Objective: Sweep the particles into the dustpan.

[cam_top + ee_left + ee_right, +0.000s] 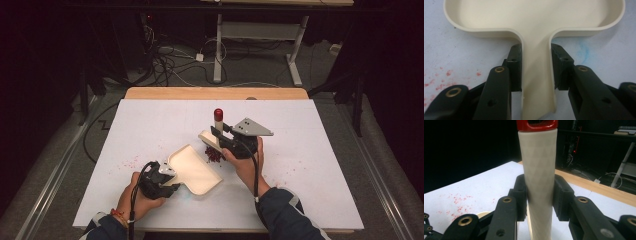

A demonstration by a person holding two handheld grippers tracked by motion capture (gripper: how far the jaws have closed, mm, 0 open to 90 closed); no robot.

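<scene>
The left gripper (pixel 159 181) pinches the narrow handle of a cream plastic dustpan (pixel 194 169); in the left gripper view its black fingers (pixel 514 67) press flat against both sides of the handle (pixel 536 75), with nothing else between them. The dustpan lies flat on the white desk (pixel 310 165), near the front edge, its wide tray pointing away from the person towards the middle of the desk.

The right gripper (pixel 222 137) clamps a cream brush handle with a red cap (pixel 218 119), which stands nearly upright. In the right gripper view the fingers (pixel 520 195) bear on either side of the ribbed cream shaft (pixel 539 182), spread only as far as the shaft is thick. The brush's lower end sits beside a small heap of dark red crumbs (pixel 213 154), just past the dustpan's far corner. Faint red specks (pixel 131 161) dot the desk left of the dustpan.
</scene>
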